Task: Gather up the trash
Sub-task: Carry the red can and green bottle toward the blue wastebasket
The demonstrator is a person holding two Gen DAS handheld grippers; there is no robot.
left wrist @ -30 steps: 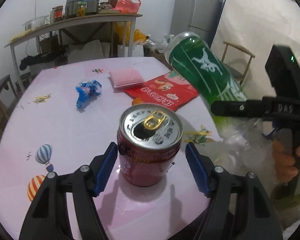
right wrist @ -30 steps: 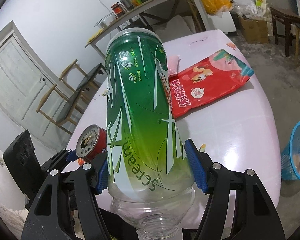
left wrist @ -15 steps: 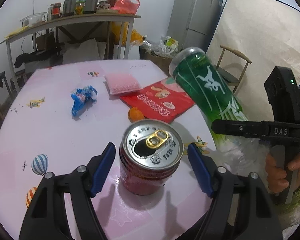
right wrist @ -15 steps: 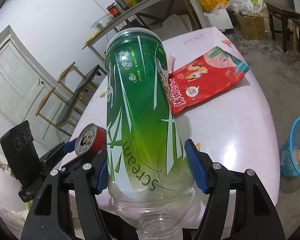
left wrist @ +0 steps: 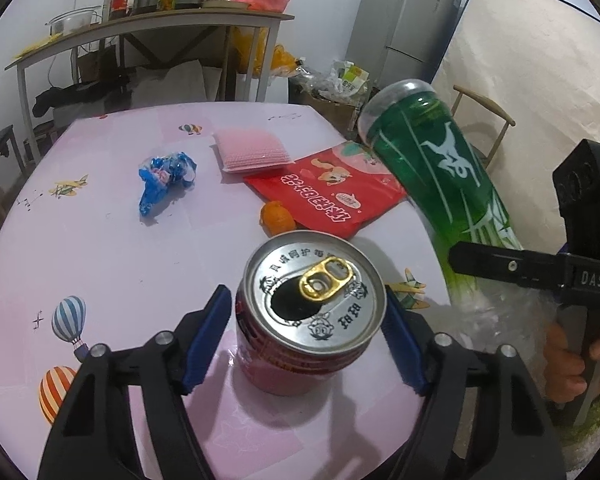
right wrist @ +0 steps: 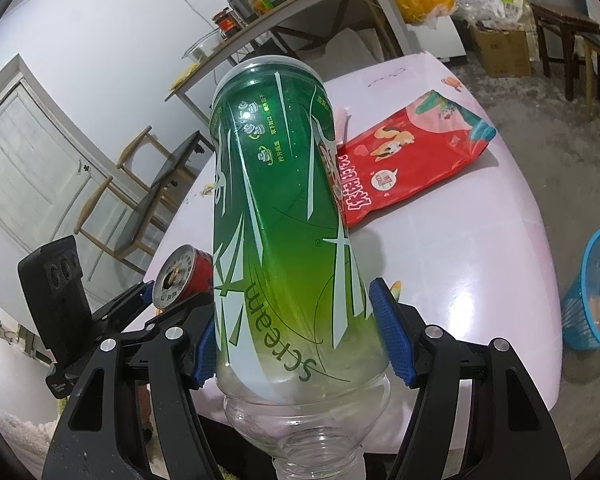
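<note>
An opened red drink can (left wrist: 300, 344) stands tilted on the pink table (left wrist: 120, 264). My left gripper (left wrist: 308, 320) is closing around it, and its blue pads (left wrist: 208, 340) lie against the can's sides. The same can (right wrist: 182, 276) and the left gripper (right wrist: 140, 304) show at the left in the right wrist view. My right gripper (right wrist: 292, 328) is shut on a green-labelled clear plastic bottle (right wrist: 280, 220), held off the table with its neck toward the camera. That bottle (left wrist: 440, 176) slants at the right in the left wrist view, where a person's hand (left wrist: 568, 364) holds the right gripper.
On the table lie a red snack bag (left wrist: 324, 196), a crumpled blue wrapper (left wrist: 164, 176), a pink sponge (left wrist: 252, 150) and a small orange piece (left wrist: 278, 218). A blue mesh basket (right wrist: 596, 292) stands on the floor right of the table. Chairs stand nearby.
The left gripper has pushed in around the can, which now looks larger and tilted, and its pads have come up against the can's sides. The right gripper and bottle have stayed still.
</note>
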